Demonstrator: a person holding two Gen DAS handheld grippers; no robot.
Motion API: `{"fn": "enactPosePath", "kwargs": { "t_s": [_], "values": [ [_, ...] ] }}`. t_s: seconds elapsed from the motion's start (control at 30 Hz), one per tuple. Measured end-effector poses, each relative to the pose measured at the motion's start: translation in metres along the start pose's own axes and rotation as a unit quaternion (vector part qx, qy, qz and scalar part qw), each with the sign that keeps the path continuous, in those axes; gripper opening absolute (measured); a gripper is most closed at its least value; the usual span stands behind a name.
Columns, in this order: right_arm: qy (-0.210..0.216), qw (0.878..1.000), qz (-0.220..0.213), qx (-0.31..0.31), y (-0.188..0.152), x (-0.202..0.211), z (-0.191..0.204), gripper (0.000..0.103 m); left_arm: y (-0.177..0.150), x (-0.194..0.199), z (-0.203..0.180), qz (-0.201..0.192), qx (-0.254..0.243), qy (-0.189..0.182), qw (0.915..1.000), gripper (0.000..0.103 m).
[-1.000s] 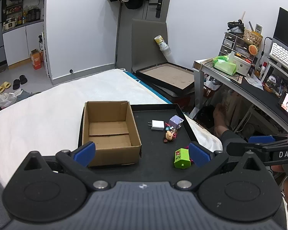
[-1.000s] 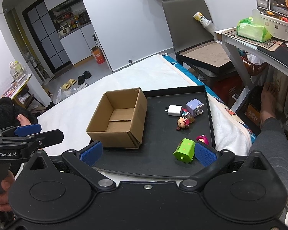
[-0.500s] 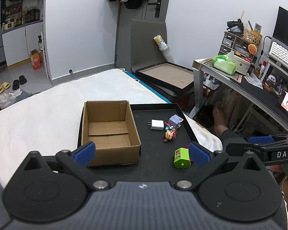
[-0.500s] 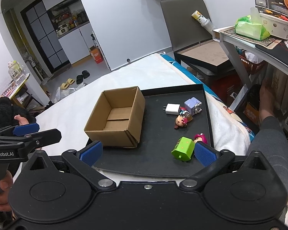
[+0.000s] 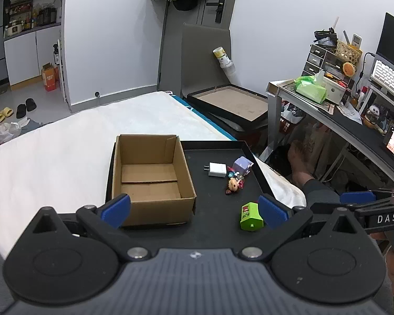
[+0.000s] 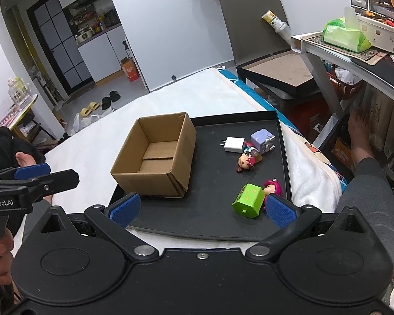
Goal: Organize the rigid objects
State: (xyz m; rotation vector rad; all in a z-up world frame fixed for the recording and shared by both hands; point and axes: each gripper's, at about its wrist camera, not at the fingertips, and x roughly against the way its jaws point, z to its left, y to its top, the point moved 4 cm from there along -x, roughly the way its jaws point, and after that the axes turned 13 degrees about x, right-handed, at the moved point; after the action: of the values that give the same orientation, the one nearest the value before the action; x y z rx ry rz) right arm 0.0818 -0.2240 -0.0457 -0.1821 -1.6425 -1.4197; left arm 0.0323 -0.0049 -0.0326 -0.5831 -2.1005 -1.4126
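- Both grippers hover at the near edge of the tray (image 6: 282,141): left gripper (image 5: 194,211) and right gripper (image 6: 201,208), each with jaws spread wide and nothing between them.
- Box (image 6: 155,157) sits open-topped on the tray's left half.
- Charger (image 6: 233,144), purple cube (image 6: 261,139) and doll (image 6: 245,161) cluster at the far right, close together.
- Green block (image 6: 248,200) lies tipped near the right gripper's right finger, a pink figure (image 6: 271,187) just beside it.
- Tray rests on a white bed (image 5: 52,157).
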Motion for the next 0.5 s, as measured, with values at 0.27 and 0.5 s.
{"fn": "enactPosePath", "kwargs": {
  "t_s": [0.27,0.5],
  "values": [
    [-0.012,1.000,0.012,-0.008,-0.001,-0.017,-0.004,0.103,0.005,-0.016,0.020,-0.007,0.008,0.005,0.9999,0.102],
    [-0.034,0.999,0.014,-0.012,0.000,-0.030,-0.012,0.103,0.013,-0.037,0.038,-0.007,0.020,0.012,0.9997,0.102]
  ]
}}
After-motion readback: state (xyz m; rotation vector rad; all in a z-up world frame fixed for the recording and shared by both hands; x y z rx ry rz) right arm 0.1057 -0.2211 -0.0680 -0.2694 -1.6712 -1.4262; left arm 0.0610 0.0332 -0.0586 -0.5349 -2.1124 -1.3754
